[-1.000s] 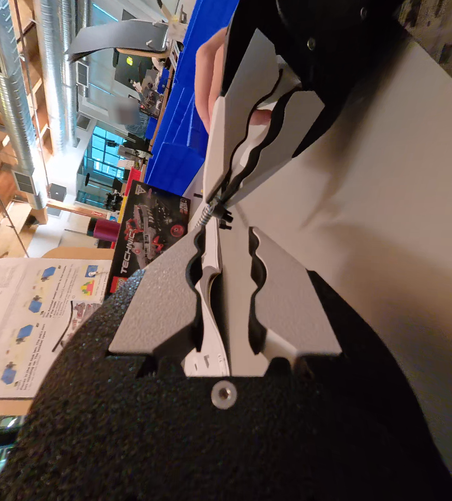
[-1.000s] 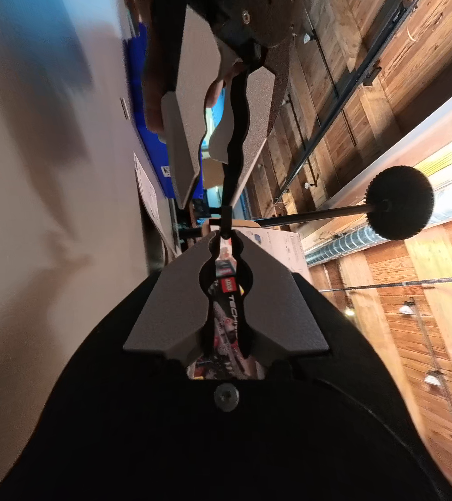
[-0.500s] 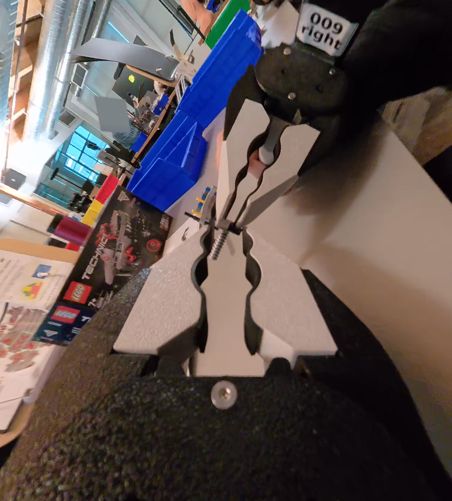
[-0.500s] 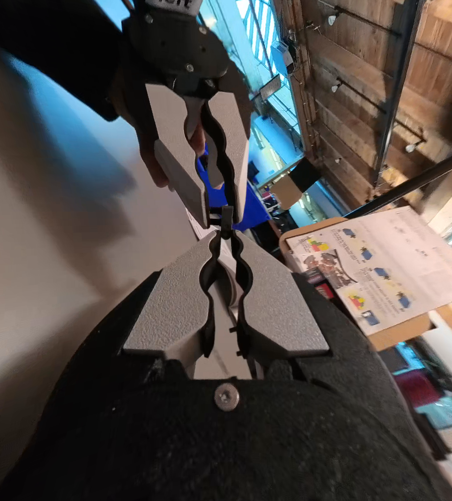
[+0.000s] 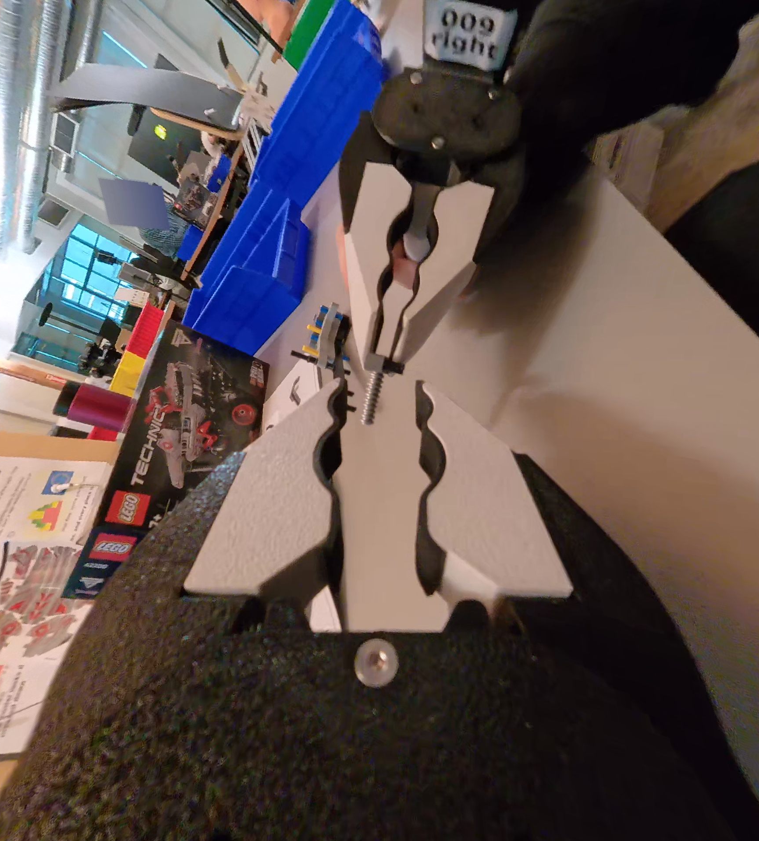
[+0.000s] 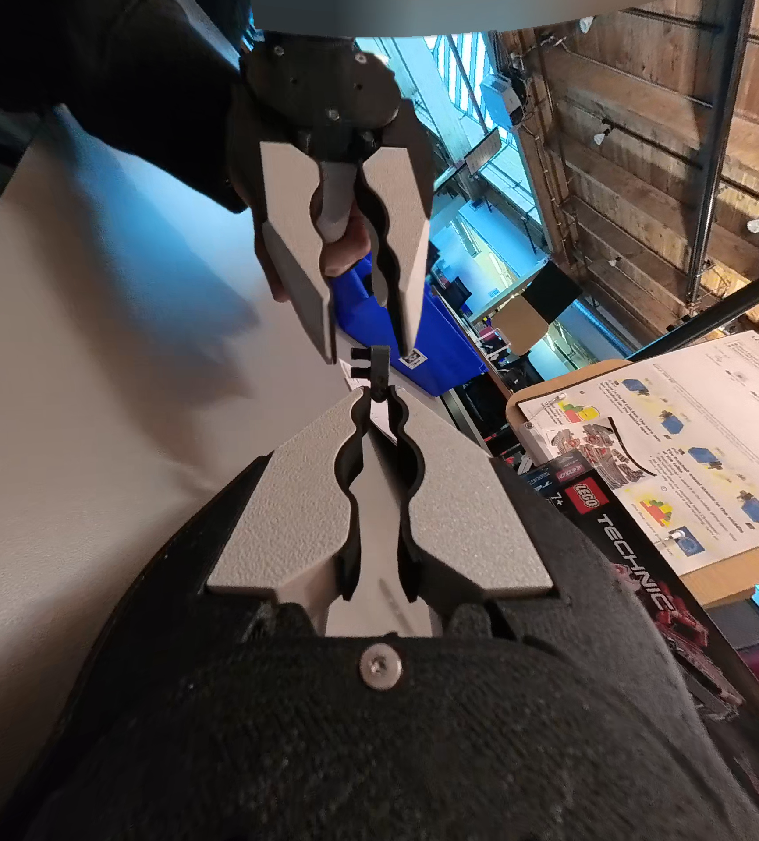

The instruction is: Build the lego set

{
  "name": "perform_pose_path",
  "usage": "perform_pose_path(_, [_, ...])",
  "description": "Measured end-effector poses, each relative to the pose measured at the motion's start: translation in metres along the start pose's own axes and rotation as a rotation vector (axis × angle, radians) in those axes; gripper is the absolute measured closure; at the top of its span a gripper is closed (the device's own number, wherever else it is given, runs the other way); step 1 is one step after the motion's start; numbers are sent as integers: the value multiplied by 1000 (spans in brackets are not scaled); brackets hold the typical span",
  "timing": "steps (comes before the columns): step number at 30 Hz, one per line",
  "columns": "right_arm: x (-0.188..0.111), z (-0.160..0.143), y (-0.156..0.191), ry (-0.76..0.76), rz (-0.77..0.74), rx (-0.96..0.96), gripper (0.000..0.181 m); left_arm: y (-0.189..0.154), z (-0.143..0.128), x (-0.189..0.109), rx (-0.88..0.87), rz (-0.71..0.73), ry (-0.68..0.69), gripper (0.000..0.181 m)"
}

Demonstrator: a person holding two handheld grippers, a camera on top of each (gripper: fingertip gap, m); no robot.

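My right gripper is shut on a small grey Lego connector with black pins; in the right wrist view the connector looks dark. A ridged, spring-like grey part sticks out of it toward my left gripper. My left gripper is open, and the ridged part's end lies between its fingertips without touching them. The two grippers face each other tip to tip above the white table. A partly built grey assembly with blue and yellow pins stands on the table just behind.
A black Lego box lies at the table's side; it also shows in the right wrist view. A clipboard with instruction sheets stands beside it, near a maroon cylinder. Blue bins line the far side. A person's hand and dark sleeve hold each gripper. Only a small space, under 4 cm, lies between the two pairs of fingers. The partly built grey assembly is about equally far from each gripper, around 20 cm.
Both grippers have rolled and tilted down toward the table. My left gripper's fingers stand wider apart around the ridged part. My right gripper has kept its hold.
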State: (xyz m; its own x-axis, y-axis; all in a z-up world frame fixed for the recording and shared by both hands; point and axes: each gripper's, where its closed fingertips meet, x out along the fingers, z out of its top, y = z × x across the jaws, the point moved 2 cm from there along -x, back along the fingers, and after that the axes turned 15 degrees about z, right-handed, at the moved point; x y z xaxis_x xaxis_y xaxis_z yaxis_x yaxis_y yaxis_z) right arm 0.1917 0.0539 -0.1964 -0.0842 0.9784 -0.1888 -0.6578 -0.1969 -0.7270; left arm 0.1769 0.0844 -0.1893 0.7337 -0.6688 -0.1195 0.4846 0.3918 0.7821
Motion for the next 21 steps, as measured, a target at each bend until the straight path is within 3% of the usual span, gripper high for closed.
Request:
perform_pose_path(8, [5, -3, 6, 34, 32, -34, 177, -7, 0, 2, 118, -11, 14, 163])
perform_pose_path(21, [9, -8, 10, 66, 56, -54, 177, -12, -6, 2, 127, -50, 61, 167])
